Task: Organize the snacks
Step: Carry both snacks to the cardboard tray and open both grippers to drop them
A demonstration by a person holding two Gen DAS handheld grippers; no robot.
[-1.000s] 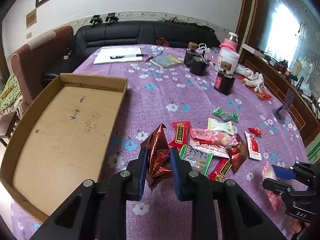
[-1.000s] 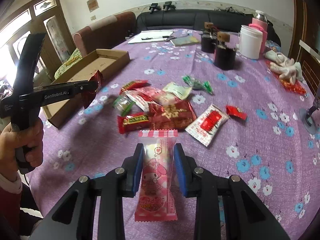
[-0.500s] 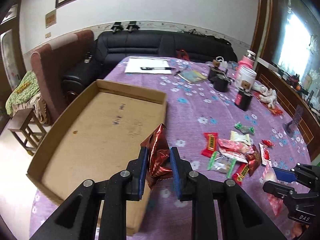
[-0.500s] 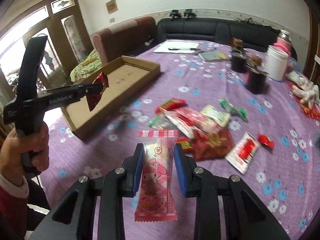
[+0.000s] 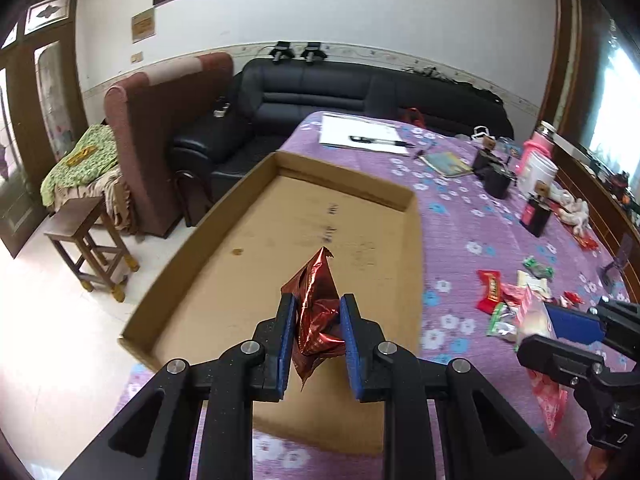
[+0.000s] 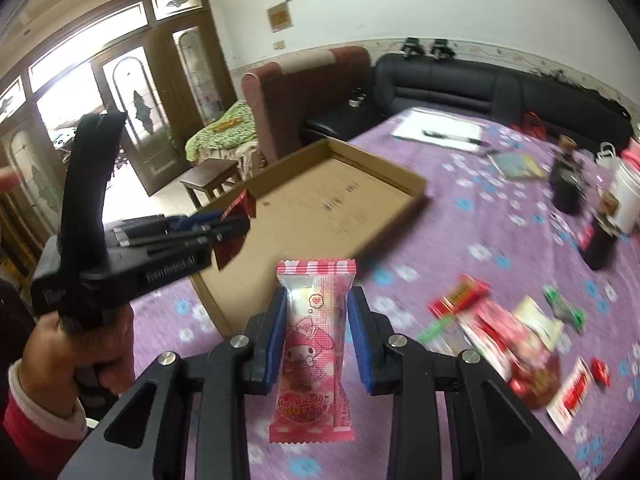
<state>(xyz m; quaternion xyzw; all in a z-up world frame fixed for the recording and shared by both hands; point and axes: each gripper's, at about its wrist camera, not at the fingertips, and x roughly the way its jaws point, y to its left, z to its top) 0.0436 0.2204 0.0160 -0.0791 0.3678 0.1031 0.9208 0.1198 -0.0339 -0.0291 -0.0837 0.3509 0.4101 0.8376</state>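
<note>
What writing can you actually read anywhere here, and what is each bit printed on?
"My Melody": on the pink candy packet held in the right gripper.
"GenRobot.AI": on the side of the left gripper, blurred but legible.
Handwritten dark marks on the cardboard tray floor: unreadable.
Print on the red snack packets on the table: too blurred.
Wall plaque: too small.

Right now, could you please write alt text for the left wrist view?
The left gripper holds a crumpled dark red foil snack packet above an empty shallow brown cardboard box on a purple flowered tablecloth. More wrapped snacks lie to the right.
</note>
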